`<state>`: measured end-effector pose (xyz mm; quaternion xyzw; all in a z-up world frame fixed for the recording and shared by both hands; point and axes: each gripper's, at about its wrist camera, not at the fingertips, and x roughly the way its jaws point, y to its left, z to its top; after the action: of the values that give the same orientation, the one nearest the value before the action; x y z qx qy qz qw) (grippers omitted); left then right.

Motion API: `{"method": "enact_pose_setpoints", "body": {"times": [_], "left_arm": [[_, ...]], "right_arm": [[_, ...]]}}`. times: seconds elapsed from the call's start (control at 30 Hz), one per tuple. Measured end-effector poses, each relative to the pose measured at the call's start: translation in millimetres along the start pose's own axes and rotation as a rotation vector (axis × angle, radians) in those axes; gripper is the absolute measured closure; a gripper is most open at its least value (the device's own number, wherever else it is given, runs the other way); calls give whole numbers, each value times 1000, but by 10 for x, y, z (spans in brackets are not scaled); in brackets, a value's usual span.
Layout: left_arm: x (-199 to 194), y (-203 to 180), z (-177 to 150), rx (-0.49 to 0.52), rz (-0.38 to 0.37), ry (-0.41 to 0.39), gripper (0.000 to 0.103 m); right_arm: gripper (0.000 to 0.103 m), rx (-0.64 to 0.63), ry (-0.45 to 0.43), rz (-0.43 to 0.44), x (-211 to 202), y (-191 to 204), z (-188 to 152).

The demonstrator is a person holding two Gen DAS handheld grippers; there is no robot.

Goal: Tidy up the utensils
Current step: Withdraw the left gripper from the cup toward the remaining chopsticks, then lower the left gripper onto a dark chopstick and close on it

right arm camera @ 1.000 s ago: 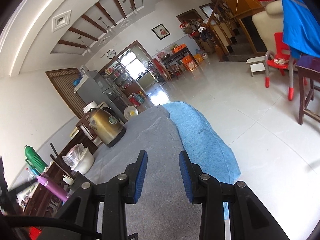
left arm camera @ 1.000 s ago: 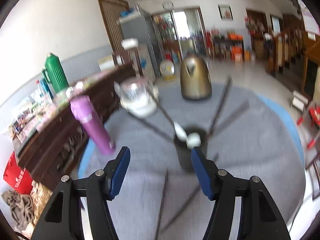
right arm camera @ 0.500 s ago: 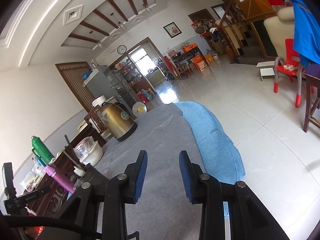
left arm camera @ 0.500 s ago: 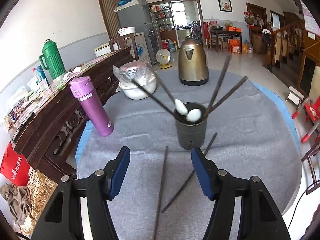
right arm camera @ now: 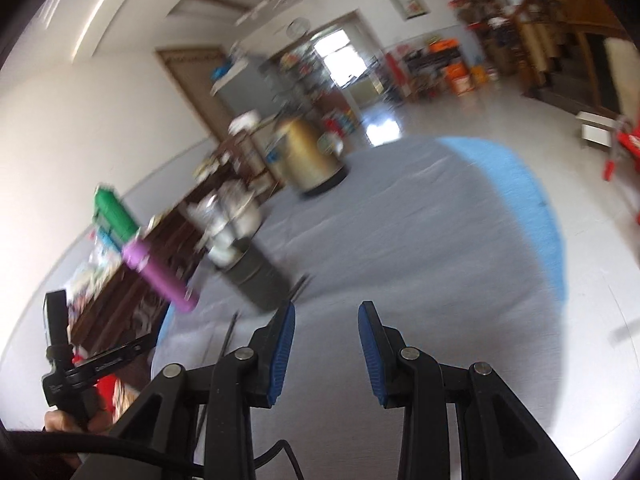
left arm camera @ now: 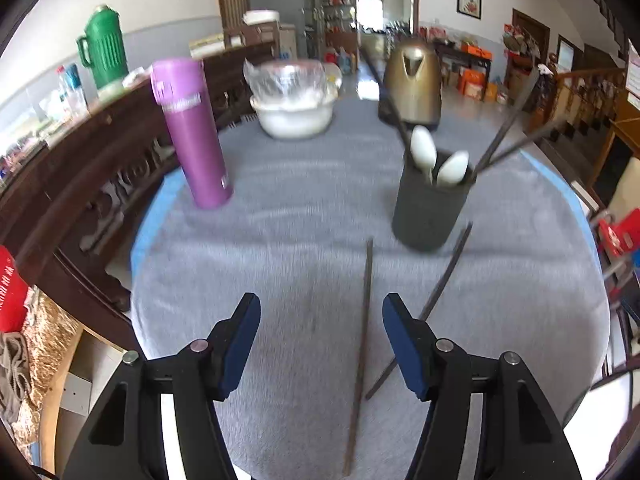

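Note:
A dark grey utensil holder (left arm camera: 430,204) stands on the grey cloth and holds white spoons (left arm camera: 424,151) and several dark chopsticks (left arm camera: 508,128). Two loose chopsticks lie on the cloth in front of it: one (left arm camera: 362,344) runs between my left fingers, the other (left arm camera: 436,292) slants to the right. My left gripper (left arm camera: 320,344) is open and empty above the near cloth. My right gripper (right arm camera: 325,344) is open and empty; its blurred view shows the holder (right arm camera: 260,276) ahead to the left.
A purple flask (left arm camera: 192,132) stands at the left. A white bowl under plastic wrap (left arm camera: 296,100) and a gold kettle (left arm camera: 414,80) stand at the back. A dark wooden sideboard (left arm camera: 80,168) with a green thermos (left arm camera: 103,46) runs along the left of the table.
My left gripper has moved left, so the holder and loose chopsticks now sit to the right in its view. My right gripper has tilted down and left towards the table.

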<state>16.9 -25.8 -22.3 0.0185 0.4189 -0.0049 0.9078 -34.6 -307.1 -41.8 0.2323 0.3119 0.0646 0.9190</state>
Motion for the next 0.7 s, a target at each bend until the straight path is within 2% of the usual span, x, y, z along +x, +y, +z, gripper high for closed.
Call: {"method": "enact_pose_setpoints", "body": {"times": [0.17, 0.27, 0.4, 0.57, 0.7], "left_arm": [[195, 174, -213, 11, -81, 68, 39], [247, 287, -339, 6, -116, 94, 39], [222, 479, -469, 0, -140, 94, 39], [181, 666, -535, -15, -154, 81, 39], [177, 742, -542, -29, -166, 79, 39]], "right_arm": [[67, -39, 147, 28, 572, 443, -122], [67, -64, 257, -2, 991, 696, -217], [67, -98, 355, -35, 1438, 921, -340], [67, -122, 451, -97, 1874, 1089, -499], [67, -147, 478, -165, 2079, 1176, -553]]}}
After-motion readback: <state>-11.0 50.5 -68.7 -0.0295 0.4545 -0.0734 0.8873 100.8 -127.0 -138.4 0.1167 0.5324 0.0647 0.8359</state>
